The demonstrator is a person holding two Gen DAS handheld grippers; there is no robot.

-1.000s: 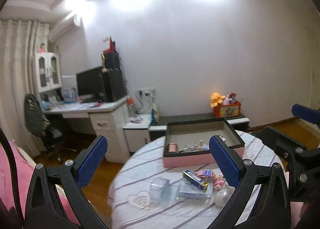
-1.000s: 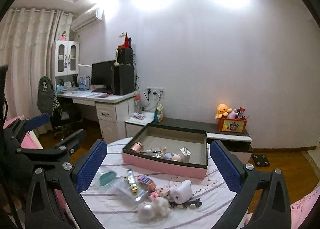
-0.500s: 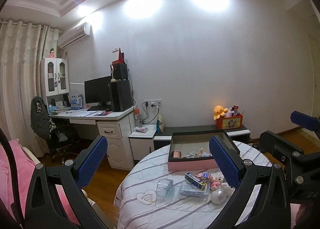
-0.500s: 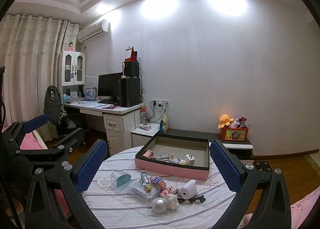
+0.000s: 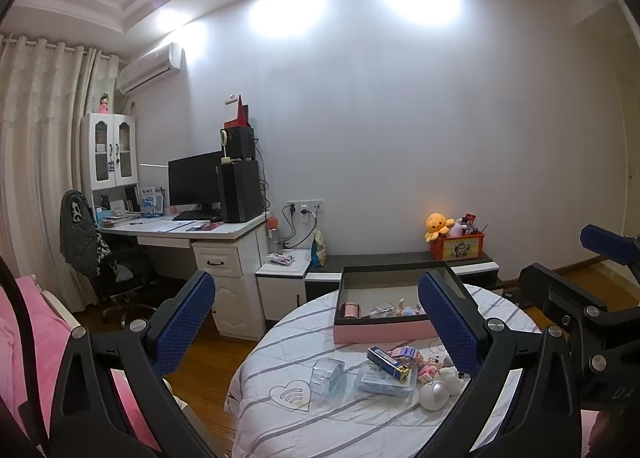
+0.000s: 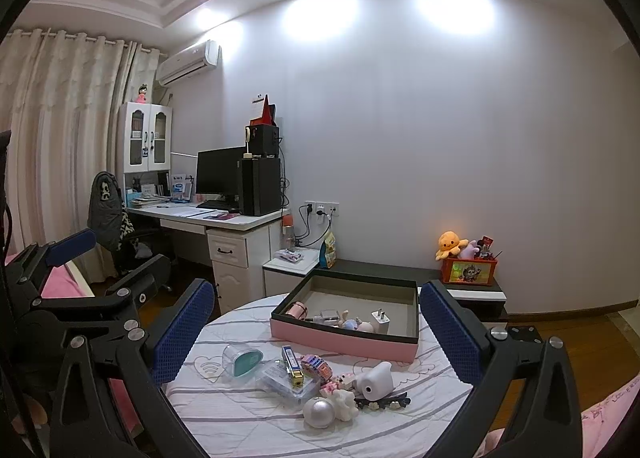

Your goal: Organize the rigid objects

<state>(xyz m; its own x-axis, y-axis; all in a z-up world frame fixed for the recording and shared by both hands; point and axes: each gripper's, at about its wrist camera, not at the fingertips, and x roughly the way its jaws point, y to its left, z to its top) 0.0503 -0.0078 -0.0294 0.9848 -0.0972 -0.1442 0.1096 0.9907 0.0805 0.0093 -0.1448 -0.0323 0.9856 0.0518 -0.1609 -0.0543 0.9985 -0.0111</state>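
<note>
Both grippers hang in the air above the near edge of a round table (image 6: pixel 248 424) covered in a striped white cloth, and neither holds anything. The left gripper (image 5: pixel 316 326) has its blue pads spread wide apart with only air between them; the right gripper (image 6: pixel 316 332) is spread just as wide. In the right wrist view the left gripper (image 6: pixel 70 254) shows at the left edge. The landmark is the box (image 6: pixel 344 342), pink outside and dark-rimmed, lying flat on the far half of the table. Inside it, along its near wall, lie a roll of pink tape (image 6: pixel 297 310), a white plug (image 6: pixel 380 321) standing with prongs up, and a few small items too tiny to name. The loose things sit on the cloth in front of the box, nearer the grippers. Front-left of the box lies a clear case (image 6: pixel 240 360) with a teal end. Straight in front, a blue-and-gold bar (image 6: pixel 292 366) rests on a flat clear pack (image 6: pixel 280 380), with a small striped block (image 6: pixel 318 366) just beside it. Front-right of that, a white rounded gadget (image 6: pixel 374 380) lies on its side, touching a dark hair clip (image 6: pixel 382 402). Nearest the grippers a pearly ball (image 6: pixel 318 413) touches a small white figure (image 6: pixel 345 404). Beyond the box, against the wall, an orange tub (image 6: pixel 468 271) of toys stands on a low cabinet.
</note>
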